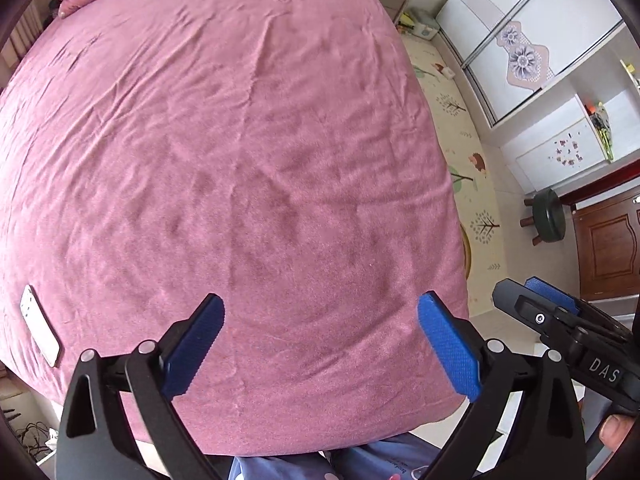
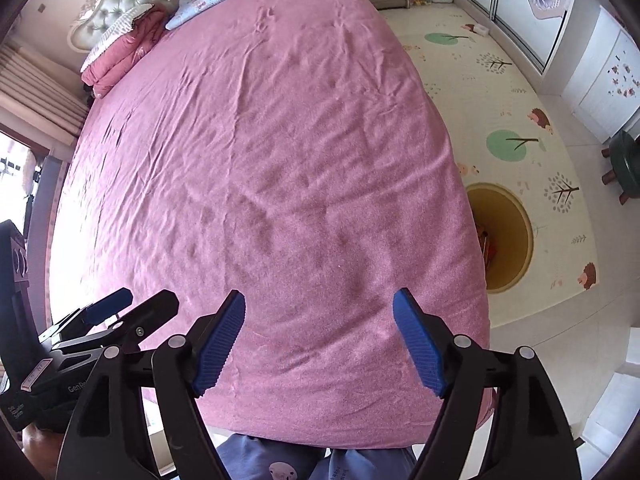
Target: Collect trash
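Note:
My left gripper (image 1: 320, 344) is open and empty above the foot of a bed with a pink sheet (image 1: 240, 140). My right gripper (image 2: 320, 340) is open and empty over the same bed (image 2: 260, 160). Each gripper shows in the other's view: the right one at the right edge (image 1: 560, 320), the left one at the lower left (image 2: 108, 312). A round yellow bin (image 2: 508, 236) stands on the floor at the bed's right side, with some items inside. I see no loose trash on the sheet.
A white phone (image 1: 38, 330) lies on the bed's left edge. Folded pink and blue bedding (image 2: 128, 52) lies by the headboard. A patterned play mat (image 2: 500, 92), a dark green stool (image 2: 626, 164), a wardrobe (image 1: 532, 40) and a wooden door (image 1: 608, 248) are to the right.

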Available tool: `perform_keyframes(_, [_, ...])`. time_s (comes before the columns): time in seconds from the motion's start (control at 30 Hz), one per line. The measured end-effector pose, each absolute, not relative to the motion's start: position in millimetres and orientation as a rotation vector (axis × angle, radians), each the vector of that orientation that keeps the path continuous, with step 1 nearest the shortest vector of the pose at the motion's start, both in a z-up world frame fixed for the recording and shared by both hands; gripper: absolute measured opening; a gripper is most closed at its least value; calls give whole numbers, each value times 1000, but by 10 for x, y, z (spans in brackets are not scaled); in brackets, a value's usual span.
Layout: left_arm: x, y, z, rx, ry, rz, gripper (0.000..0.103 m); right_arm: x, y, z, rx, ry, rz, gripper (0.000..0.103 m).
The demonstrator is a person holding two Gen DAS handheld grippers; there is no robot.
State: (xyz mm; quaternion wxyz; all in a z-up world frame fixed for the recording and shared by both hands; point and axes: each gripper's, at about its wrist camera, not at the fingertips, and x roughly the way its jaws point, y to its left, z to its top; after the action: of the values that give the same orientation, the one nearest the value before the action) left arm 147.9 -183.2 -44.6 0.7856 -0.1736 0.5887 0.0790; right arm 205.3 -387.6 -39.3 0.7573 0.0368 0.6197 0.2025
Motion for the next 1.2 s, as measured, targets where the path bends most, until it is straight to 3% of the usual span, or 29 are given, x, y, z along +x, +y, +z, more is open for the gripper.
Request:
perform_keyframes(0.47, [1067, -1602, 579, -271, 1050, 327, 99, 1736, -3664, 535, 121, 1145, 515, 94])
perform_keyframes(0.63, [985, -1630, 787, -228, 993, 358, 99, 1637, -3638, 772, 122, 1043, 530, 94])
perform_keyframes(1.2, [897, -1489, 907, -270, 961, 365, 99, 1536, -3611, 876, 100, 983, 528, 94])
